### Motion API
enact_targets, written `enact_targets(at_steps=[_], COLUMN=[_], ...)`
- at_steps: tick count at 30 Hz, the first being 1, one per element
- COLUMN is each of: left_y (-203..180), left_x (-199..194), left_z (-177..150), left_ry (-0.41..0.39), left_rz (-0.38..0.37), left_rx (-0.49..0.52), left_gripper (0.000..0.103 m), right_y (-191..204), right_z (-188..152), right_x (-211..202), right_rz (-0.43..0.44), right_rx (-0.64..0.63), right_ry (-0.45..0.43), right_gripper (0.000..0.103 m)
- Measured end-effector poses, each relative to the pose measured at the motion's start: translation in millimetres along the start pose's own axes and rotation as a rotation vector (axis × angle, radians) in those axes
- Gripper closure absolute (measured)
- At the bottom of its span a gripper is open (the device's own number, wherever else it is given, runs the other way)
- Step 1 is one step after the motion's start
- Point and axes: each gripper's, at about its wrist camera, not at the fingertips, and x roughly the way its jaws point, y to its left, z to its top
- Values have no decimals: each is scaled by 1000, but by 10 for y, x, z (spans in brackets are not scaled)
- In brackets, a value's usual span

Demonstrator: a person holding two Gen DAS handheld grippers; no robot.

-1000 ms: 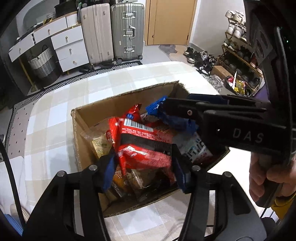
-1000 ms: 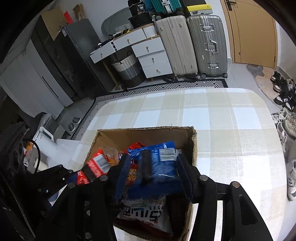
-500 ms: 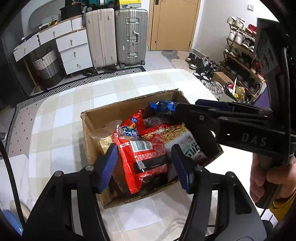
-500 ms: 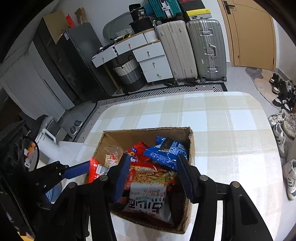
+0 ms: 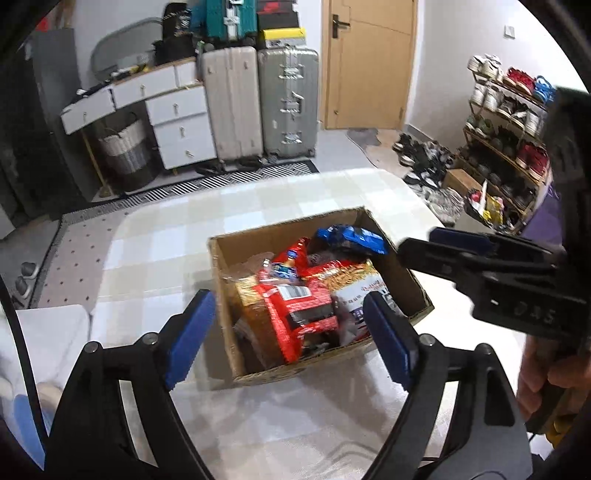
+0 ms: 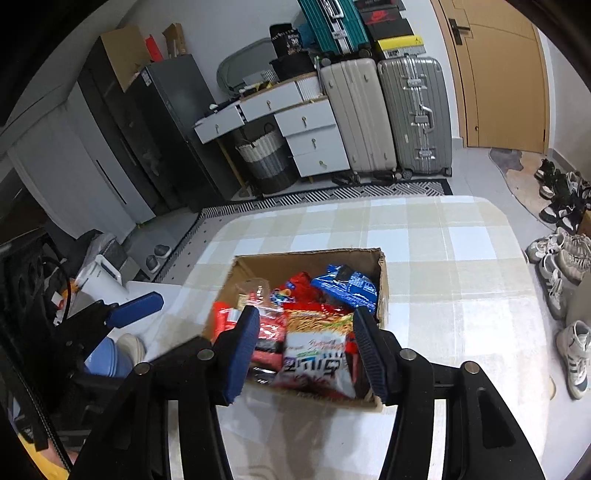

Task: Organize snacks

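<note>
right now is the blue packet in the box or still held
In the box. The blue packet lies at its far corner on other snacks; no claw touches it.

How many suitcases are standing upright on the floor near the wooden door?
2: a beige suitcase beside the white drawers, and a silver suitcase between it and the door. A teal case lies stacked above them; others may be hidden.

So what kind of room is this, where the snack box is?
Probably a home entryway or living area: suitcases by a wooden door, a shoe rack, and a table with a checked tablecloth.
</note>
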Motion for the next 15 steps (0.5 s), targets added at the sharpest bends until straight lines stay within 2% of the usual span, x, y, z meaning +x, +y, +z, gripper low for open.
enact_targets(at_steps=[2, 5, 9, 11, 14, 15], left_y=[35, 108, 191, 197, 183, 161], left_x=[-158, -432, -890, -1107, -1512, -1677], left_z=[-15, -54, -158, -229, -408, -486], left_ry=[-24, -61, -126, -159, -213, -238], left_rz=[27, 27, 38, 46, 44, 45], left_rx=[-20, -63, -117, -132, -154, -161], left_gripper=[22, 21, 19, 13, 1, 1], right_y=[45, 104, 243, 292, 371, 397], right_z=[-50, -166, -357, -440, -613, -671], right_x=[-164, -394, -724, -890, -1176, -1256], right_rz=[1, 18, 12, 5, 24, 32], right_rx=[4, 40, 23, 26, 38, 38], right_ry=[-32, -88, -149, -186, -237, -244], right_gripper=[35, 32, 30, 19, 15, 15])
